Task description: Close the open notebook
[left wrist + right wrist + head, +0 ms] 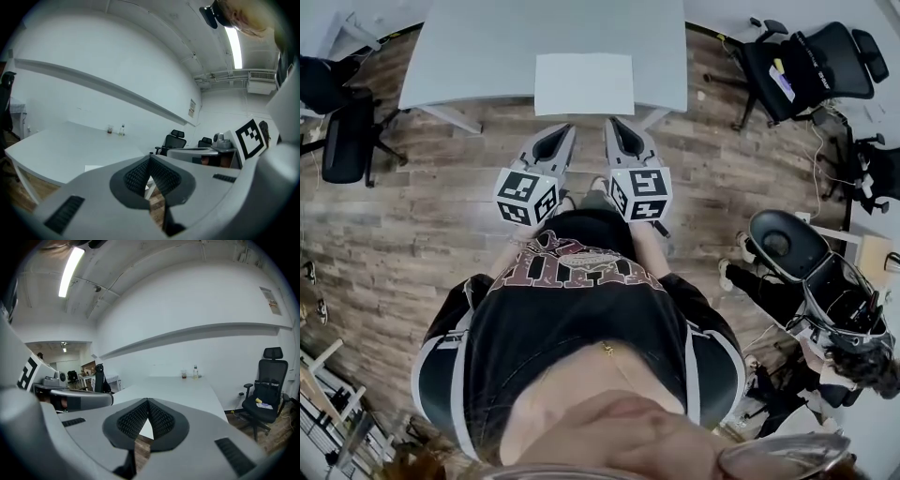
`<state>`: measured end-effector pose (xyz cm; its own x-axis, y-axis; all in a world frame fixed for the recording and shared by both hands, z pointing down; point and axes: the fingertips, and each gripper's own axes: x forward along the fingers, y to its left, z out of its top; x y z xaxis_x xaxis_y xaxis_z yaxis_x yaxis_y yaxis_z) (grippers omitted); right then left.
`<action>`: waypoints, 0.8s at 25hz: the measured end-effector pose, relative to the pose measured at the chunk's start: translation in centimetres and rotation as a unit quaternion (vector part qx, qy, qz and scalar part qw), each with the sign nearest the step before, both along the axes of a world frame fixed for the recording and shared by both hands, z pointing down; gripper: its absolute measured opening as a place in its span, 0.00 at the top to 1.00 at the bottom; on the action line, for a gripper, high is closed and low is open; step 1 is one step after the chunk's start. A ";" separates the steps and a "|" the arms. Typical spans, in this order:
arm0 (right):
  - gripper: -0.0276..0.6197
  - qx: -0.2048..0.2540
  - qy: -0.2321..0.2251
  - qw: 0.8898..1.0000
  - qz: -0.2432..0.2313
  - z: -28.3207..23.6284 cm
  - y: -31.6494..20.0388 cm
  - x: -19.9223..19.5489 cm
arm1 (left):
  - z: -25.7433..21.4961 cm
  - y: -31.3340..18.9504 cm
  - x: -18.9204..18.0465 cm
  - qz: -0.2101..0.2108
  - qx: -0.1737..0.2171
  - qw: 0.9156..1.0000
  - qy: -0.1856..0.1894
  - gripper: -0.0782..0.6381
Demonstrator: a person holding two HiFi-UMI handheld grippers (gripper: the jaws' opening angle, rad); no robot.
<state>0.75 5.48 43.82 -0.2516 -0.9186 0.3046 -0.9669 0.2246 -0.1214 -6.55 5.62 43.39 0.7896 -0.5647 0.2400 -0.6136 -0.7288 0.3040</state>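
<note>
— Notebook: where is it found?
— The notebook (584,83) is seen lying flat on the grey table (469,47), white face up, at the table's near edge.
— How are the grippers held?
— The left gripper (565,129) and the right gripper (612,124) are held side by side over the wooden floor (422,206), short of the table and pointed toward the notebook. It is touched by neither.
— And the jaws?
— Both pairs are clenched, pad tips pressed together, with nothing caught between them.
— What else is seen?
— Black office chairs (811,66) are parked to the right.
</note>
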 end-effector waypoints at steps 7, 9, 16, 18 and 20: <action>0.93 0.001 -0.007 1.000 -0.028 -0.7 -3.7 2.4 | -0.4 -3.1 2.9 -0.016 -0.013 1.000 0.003 0.83; 0.93 0.004 -0.009 0.999 -0.036 -0.9 -4.4 2.1 | -0.5 -3.8 2.8 -0.020 -0.013 1.000 0.003 0.83; 0.93 0.014 -0.029 0.998 -0.054 -1.0 -5.8 2.6 | -0.1 -5.1 3.6 -0.041 -0.006 0.999 0.000 0.83; 0.93 0.012 -0.027 0.998 -0.057 -0.8 -6.2 3.0 | 0.2 -5.4 4.0 -0.046 -0.008 0.999 -0.001 0.83; 0.93 0.010 -0.027 0.998 -0.058 -0.7 -6.6 3.8 | 0.2 -5.9 4.8 -0.050 -0.008 0.999 -0.003 0.83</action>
